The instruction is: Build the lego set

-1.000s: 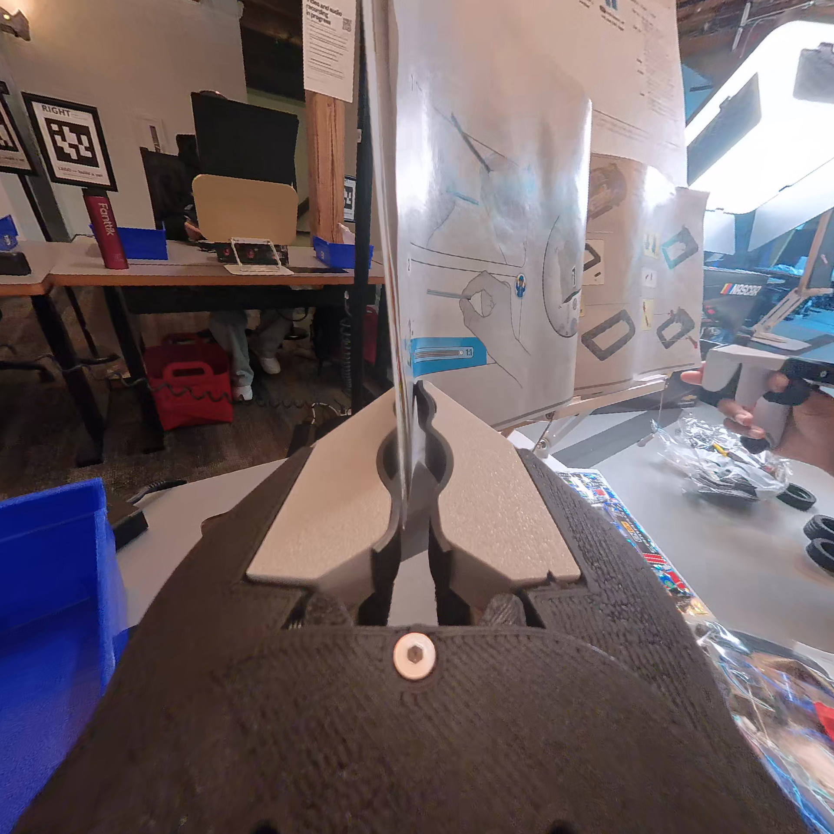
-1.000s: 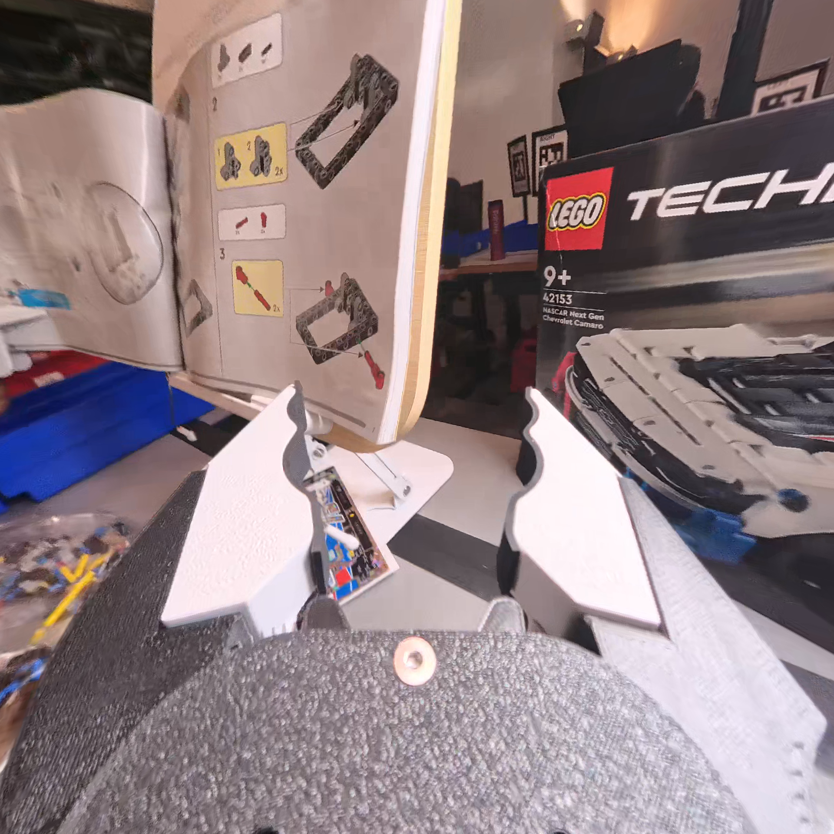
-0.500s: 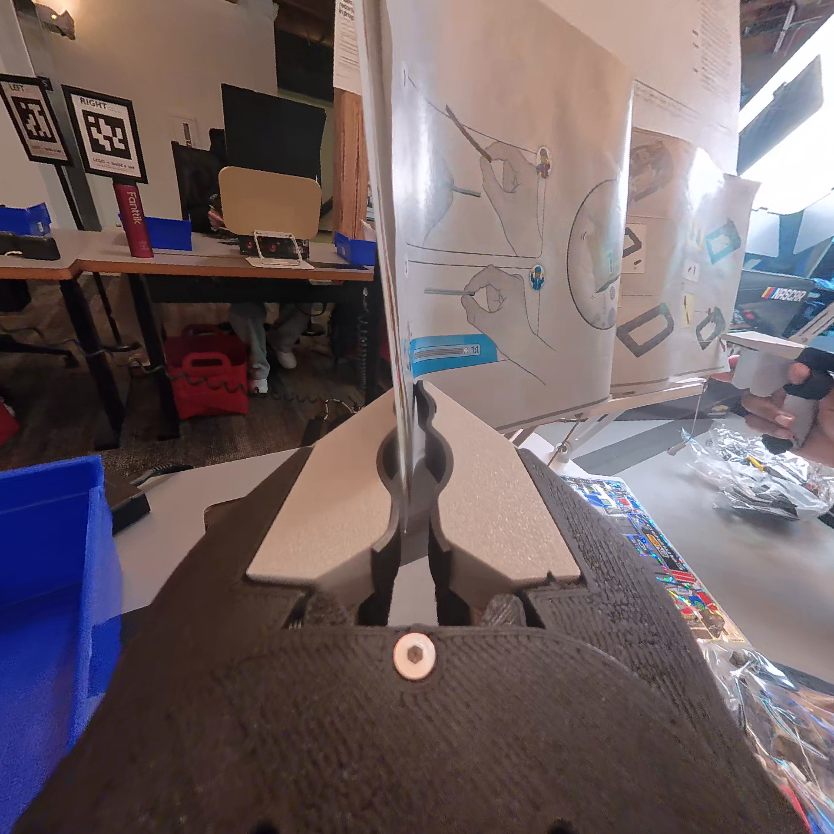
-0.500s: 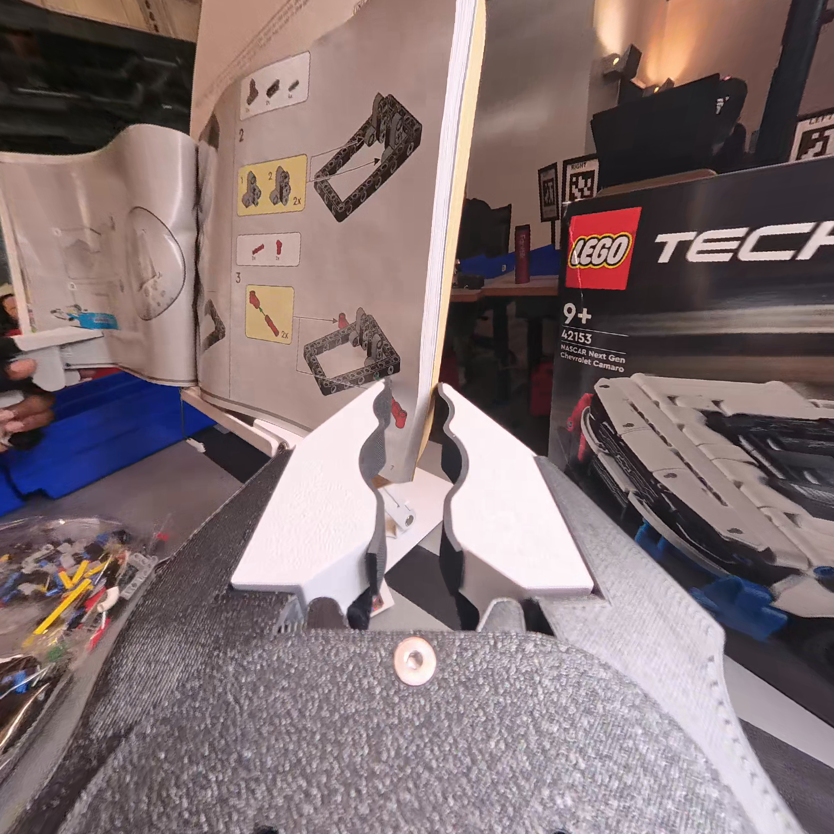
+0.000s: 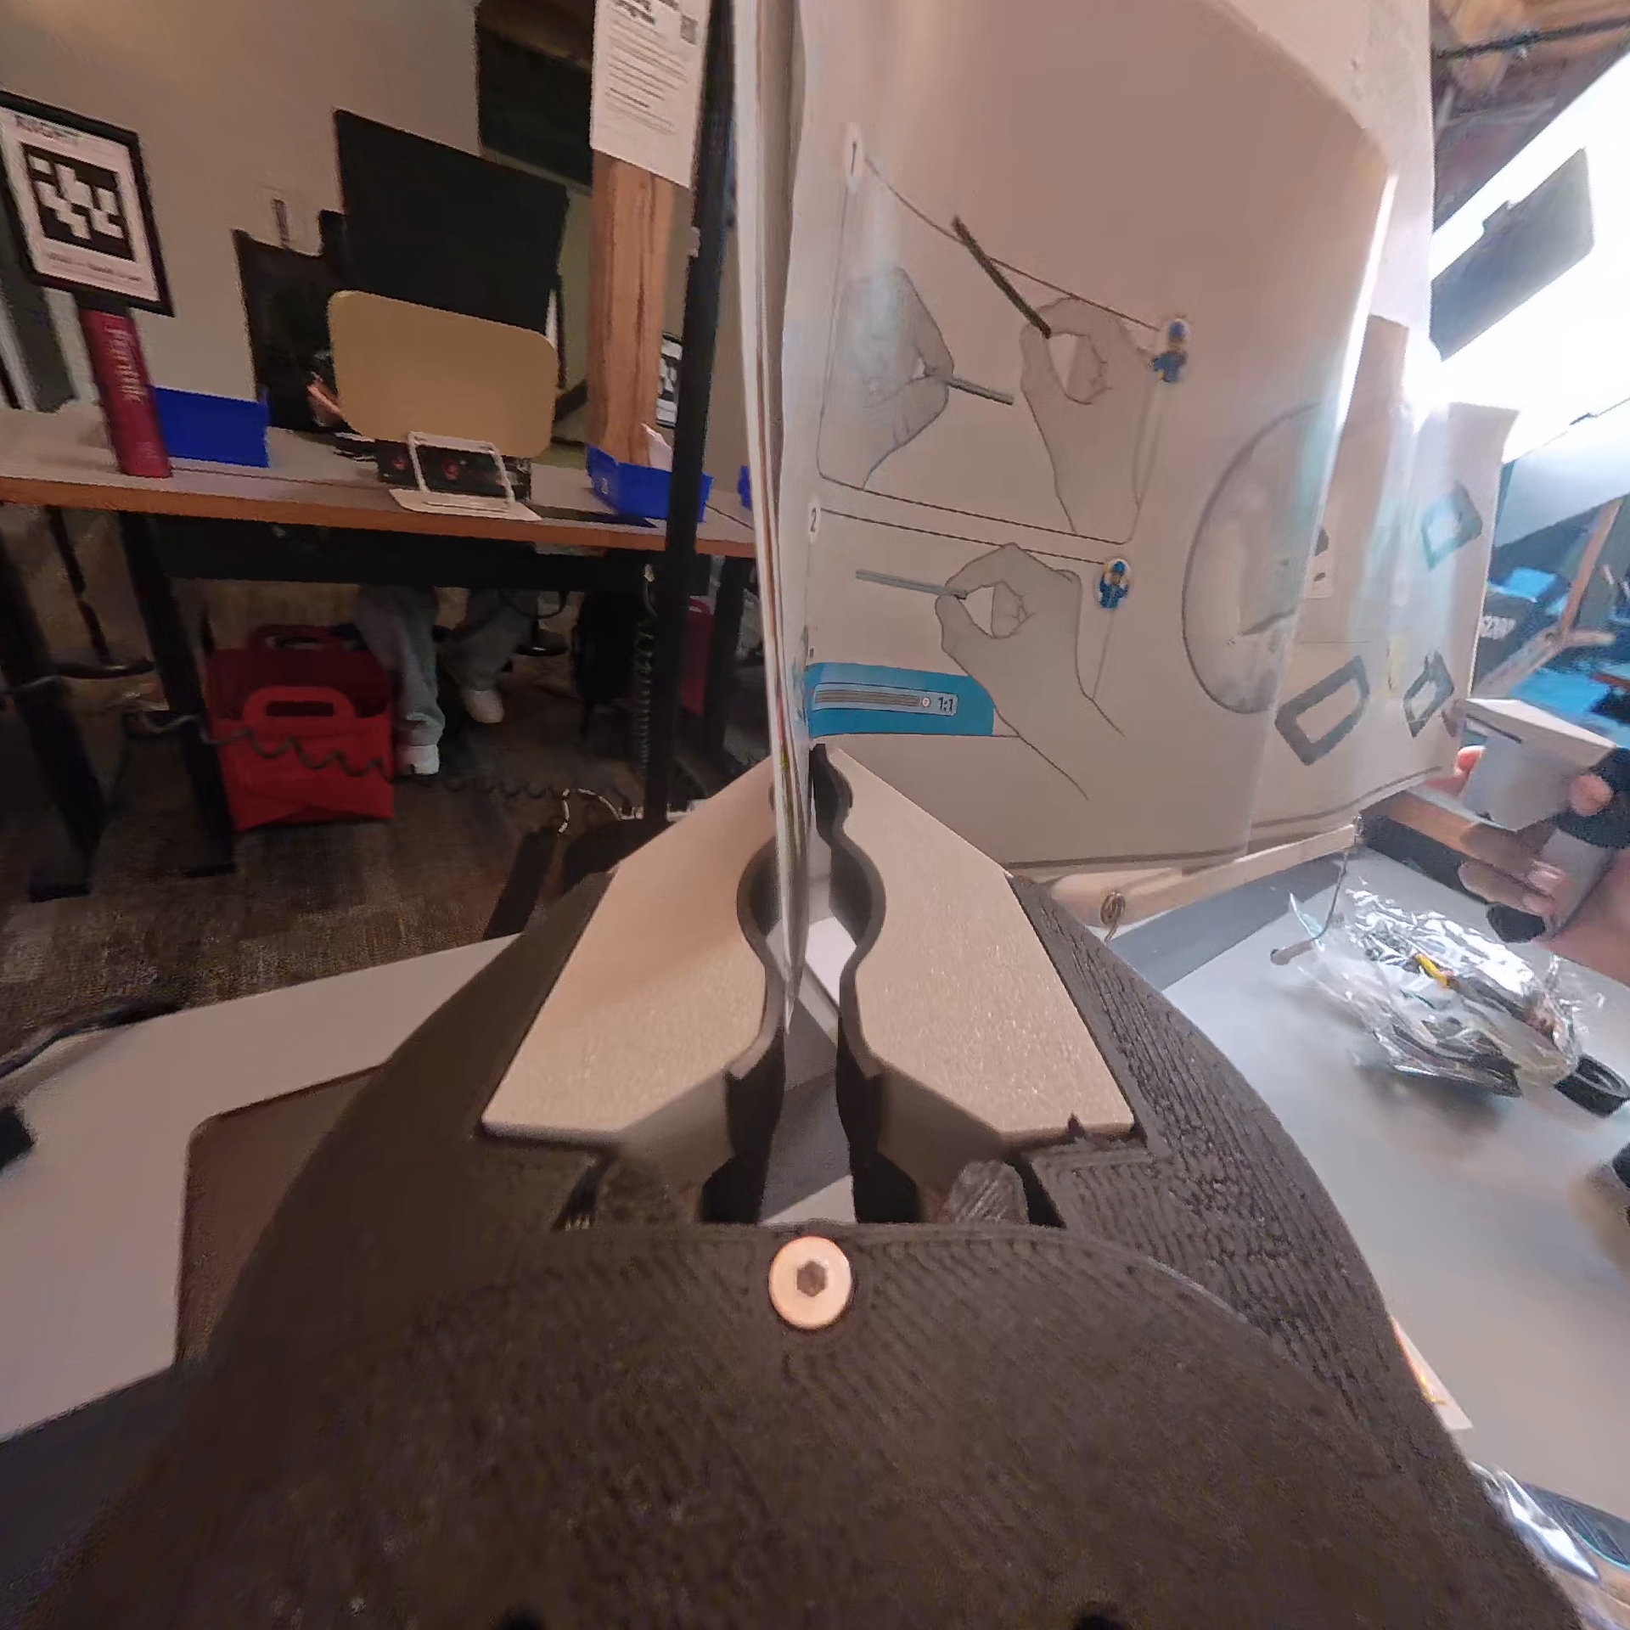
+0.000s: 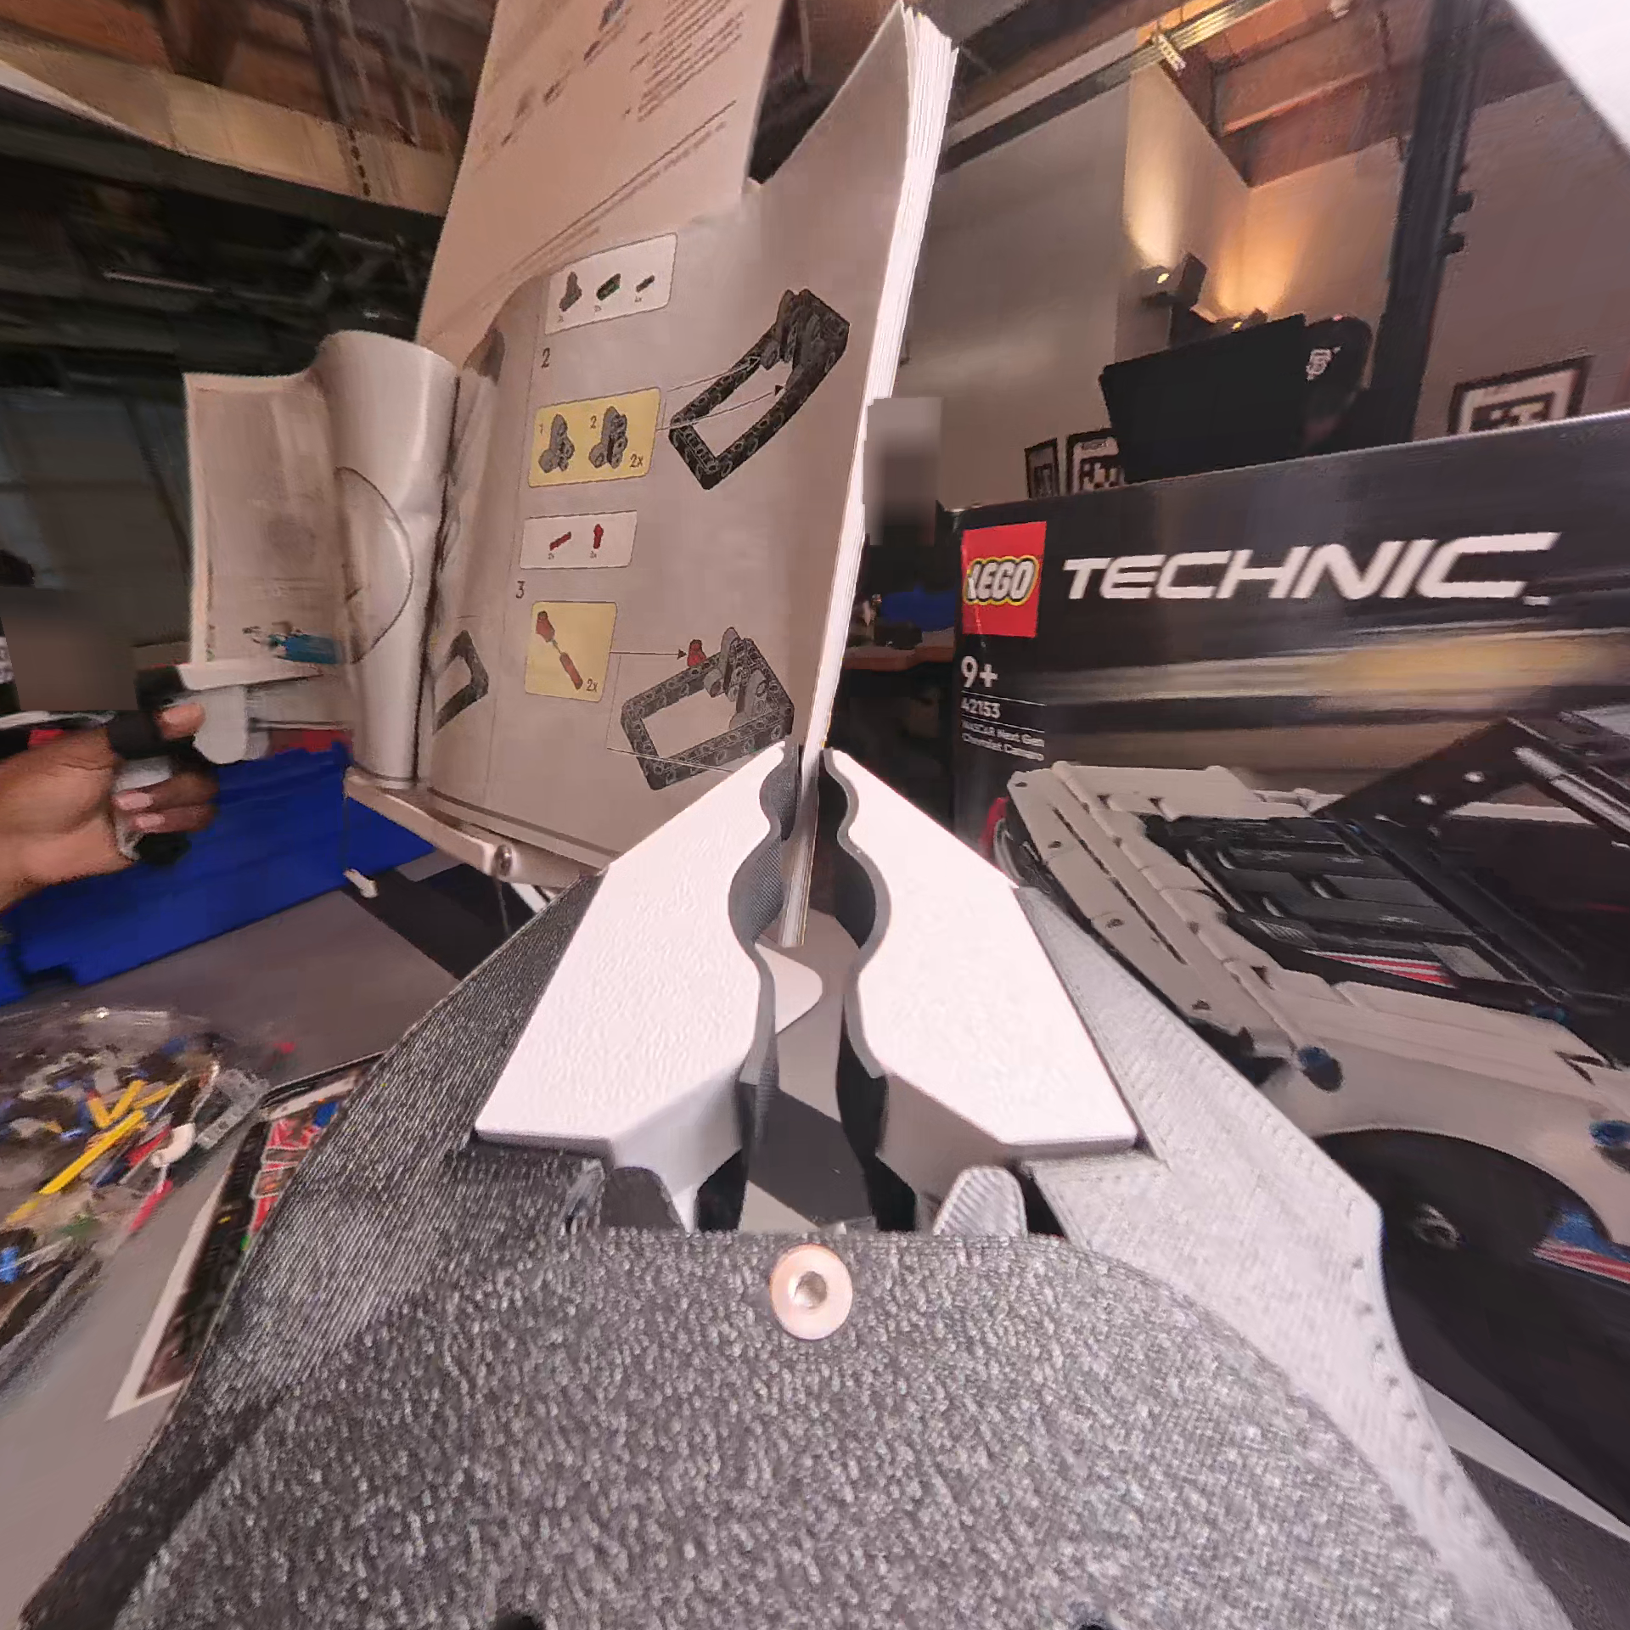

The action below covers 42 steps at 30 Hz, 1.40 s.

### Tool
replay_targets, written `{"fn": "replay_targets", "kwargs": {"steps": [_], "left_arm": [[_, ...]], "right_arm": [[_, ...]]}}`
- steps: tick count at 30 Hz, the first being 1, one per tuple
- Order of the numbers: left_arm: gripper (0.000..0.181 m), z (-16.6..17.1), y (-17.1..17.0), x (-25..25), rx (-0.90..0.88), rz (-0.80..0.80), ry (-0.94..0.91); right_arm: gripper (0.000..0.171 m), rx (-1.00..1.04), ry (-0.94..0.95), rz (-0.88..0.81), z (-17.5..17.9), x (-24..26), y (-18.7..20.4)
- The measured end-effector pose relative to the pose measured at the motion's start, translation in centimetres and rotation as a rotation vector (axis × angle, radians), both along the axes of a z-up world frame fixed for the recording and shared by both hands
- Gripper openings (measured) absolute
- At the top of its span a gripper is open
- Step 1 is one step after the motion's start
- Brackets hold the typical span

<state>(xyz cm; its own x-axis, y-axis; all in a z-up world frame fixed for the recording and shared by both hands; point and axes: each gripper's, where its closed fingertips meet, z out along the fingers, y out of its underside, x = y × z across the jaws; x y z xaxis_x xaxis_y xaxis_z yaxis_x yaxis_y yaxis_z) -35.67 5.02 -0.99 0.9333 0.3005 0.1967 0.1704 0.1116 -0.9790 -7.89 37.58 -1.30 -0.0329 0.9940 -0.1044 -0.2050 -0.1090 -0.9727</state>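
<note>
Fingers (image 5: 670, 979) pinch booklet (image 5: 1041, 494) (table (image 5: 1411, 1173) seemingly grey).

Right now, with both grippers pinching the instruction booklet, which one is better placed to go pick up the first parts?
Probably the left gripper. It pinches only a thin leaf, while the right gripper clamps the thick page stack of the booklet. The right had better keep holding.

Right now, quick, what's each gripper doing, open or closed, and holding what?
Left gripper: closed on the left-hand pages of the instruction booklet.
Right gripper: closed on the booklet's right-hand stack of pages.
</note>
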Motion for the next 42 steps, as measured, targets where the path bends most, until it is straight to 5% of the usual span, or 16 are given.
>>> {"fn": "replay_targets", "kwargs": {"steps": [4, 11, 15, 16, 18, 20, 25, 29, 34, 42], "left_arm": [[0.000, 0.0, 3.2, 0.1, -0.031, -0.050, -0.003], [0.001, -1.2, 2.9, 0.6, -0.068, -0.096, -0.001], [0.000, -1.7, 2.8, 1.0, -0.103, -0.114, -0.012], [0.000, -1.7, 2.9, 1.1, -0.109, -0.110, -0.002], [0.000, -1.7, 2.9, 1.2, -0.122, -0.099, 0.023], [0.000, -1.6, 2.9, 1.3, -0.121, -0.088, 0.040], [0.000, -1.7, 2.6, 1.0, -0.088, -0.076, 0.024], [0.000, -2.0, 2.2, 0.6, -0.080, -0.058, 0.042], [0.000, -2.4, 1.6, 0.3, -0.055, -0.061, 0.053], [0.000, -2.9, 2.0, 0.5, -0.042, -0.095, 0.013]], "right_arm": [[0.000, -0.015, 0.029, -0.091, 0.0, 1.4, 2.4], [0.005, -0.083, -0.010, -0.101, -1.8, 0.9, 3.2], [0.039, -0.076, 0.036, -0.249, 0.4, 2.3, 4.6], [0.035, -0.035, 0.068, -0.322, 2.1, 3.2, 4.7], [0.028, 0.201, 0.102, -0.417, 6.1, 4.3, 2.0], [0.021, 0.411, 0.028, -0.334, 7.9, 2.7, -3.6], [0.026, 0.354, -0.380, -0.060, 1.9, -5.3, -13.6], [0.001, 0.457, -0.432, -0.283, -0.9, -9.1, -11.7], [0.000, 0.709, -0.443, -0.362, -0.7, -10.5, -10.9], [0.015, 0.520, -0.515, -0.189, -0.7, -9.8, -12.5]]}}
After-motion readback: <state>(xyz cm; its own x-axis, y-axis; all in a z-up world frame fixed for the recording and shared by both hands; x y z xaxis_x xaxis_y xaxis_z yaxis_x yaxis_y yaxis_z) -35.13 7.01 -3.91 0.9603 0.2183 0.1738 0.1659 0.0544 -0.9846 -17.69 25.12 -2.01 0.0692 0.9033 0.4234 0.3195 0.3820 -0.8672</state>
